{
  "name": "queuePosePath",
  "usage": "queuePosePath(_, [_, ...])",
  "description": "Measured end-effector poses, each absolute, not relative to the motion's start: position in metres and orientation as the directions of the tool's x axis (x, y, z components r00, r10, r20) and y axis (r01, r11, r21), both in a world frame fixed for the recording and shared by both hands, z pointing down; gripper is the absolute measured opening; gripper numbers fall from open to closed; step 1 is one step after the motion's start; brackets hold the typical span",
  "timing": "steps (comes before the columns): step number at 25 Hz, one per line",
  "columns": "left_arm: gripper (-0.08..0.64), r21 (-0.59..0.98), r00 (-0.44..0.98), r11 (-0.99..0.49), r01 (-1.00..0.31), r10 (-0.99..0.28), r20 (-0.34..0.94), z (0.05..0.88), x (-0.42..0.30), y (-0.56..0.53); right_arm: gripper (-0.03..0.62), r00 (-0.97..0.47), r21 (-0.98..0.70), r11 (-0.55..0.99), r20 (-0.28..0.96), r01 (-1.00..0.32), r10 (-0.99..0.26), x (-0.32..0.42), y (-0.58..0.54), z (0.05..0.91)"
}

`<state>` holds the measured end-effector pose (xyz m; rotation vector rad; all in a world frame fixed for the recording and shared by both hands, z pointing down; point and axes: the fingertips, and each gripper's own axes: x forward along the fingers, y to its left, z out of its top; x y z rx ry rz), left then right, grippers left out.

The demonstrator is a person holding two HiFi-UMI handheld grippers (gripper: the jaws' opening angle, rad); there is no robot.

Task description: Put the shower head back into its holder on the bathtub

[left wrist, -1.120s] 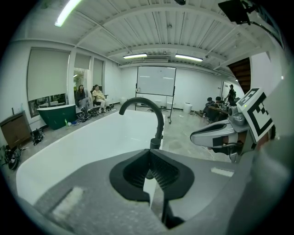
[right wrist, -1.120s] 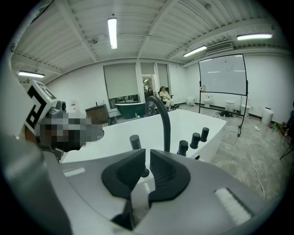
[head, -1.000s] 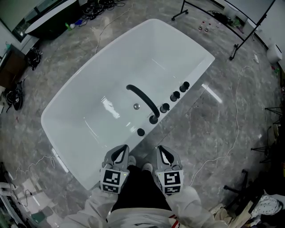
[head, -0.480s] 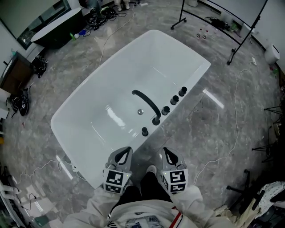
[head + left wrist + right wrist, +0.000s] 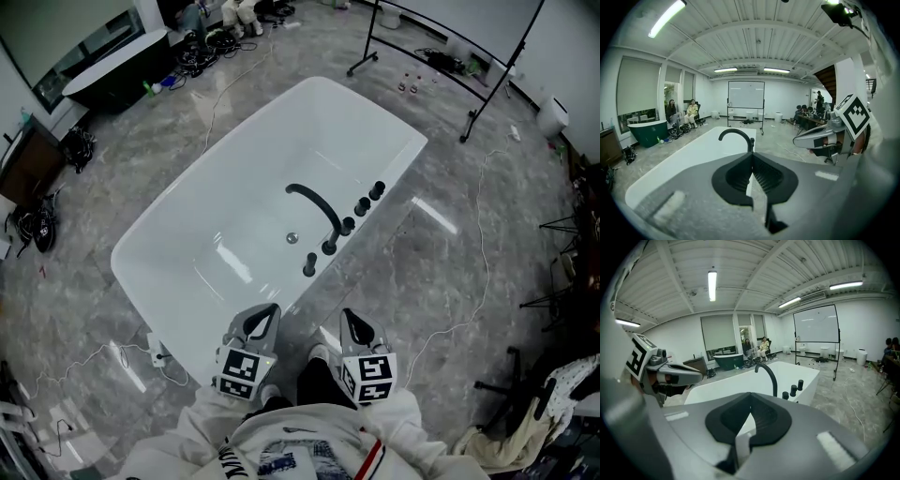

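Both grippers shut and empty, facing the tub.

Head view: my left gripper [image 5: 268, 311] and right gripper [image 5: 348, 316] sit side by side near my chest, pointing at the white bathtub [image 5: 187, 234] on the grey marbled floor [image 5: 450, 262]. Ahead of them a black arched spout [image 5: 314, 202] and black fittings [image 5: 362, 206] line the rim; I cannot tell which is the shower head. Left gripper view: jaws meet, nothing between. Right gripper view: jaws together, with a whiteboard [image 5: 815, 324] far right.

One white bathtub [image 5: 202, 225], one black arched spout [image 5: 315, 202], four black rim fittings [image 5: 362, 206], one drain [image 5: 292, 238]
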<state>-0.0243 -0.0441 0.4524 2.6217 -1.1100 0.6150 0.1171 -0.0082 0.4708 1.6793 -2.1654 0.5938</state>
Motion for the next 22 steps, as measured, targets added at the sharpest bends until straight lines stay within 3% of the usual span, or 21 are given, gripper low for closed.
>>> queuePosePath(22, [0.000,0.034,0.715,-0.747,-0.664,-0.620,0.323,0.394,-0.096,0.063,0.006,-0.112,-0.033,0.108,0.376,-0.994,-0.920,0.037,0.098,0.400])
